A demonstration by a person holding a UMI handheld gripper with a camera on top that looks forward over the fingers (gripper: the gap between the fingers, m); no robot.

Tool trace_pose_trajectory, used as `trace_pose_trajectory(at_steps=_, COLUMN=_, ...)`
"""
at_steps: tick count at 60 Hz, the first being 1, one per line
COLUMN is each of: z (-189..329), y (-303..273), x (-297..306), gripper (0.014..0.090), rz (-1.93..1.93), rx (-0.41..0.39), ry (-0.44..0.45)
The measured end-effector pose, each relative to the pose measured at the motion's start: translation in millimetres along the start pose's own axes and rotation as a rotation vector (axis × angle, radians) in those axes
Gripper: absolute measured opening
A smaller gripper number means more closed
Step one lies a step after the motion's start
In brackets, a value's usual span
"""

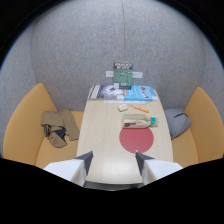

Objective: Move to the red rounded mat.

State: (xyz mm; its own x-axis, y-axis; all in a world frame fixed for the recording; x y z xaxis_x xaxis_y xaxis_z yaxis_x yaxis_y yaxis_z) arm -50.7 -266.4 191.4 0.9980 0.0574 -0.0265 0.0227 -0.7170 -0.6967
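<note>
Red rounded mat (136, 139) lies just beyond the gripper (113, 156), fingers apart and empty; overshooting could nudge the bottle (138, 121) behind it.

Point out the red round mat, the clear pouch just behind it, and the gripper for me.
red round mat (136, 139): gripper view, centre of its bare face.
clear pouch (137, 121): gripper view, middle of its body, beyond the mat.
gripper (114, 157): gripper view, midway between its open fingertips.
</note>
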Motion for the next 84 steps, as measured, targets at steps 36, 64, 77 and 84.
trace_pose_trajectory(at_steps=36, z=31, y=35, x=66, gripper=0.0871, rz=0.001, rx=-0.06, ry=0.066)
trace_pose_trajectory(at_steps=64, z=108, y=41, x=114, gripper=0.0869, rz=-0.031, rx=-0.081, ry=0.108)
trace_pose_trajectory(at_steps=77, z=155, y=48, x=120, gripper=0.0872, rz=-0.024, rx=-0.113, ry=0.096)
trace_pose_trajectory(at_steps=84, z=179, y=46, x=128, gripper=0.0874, rz=-0.024, rx=-0.108, ry=0.106)
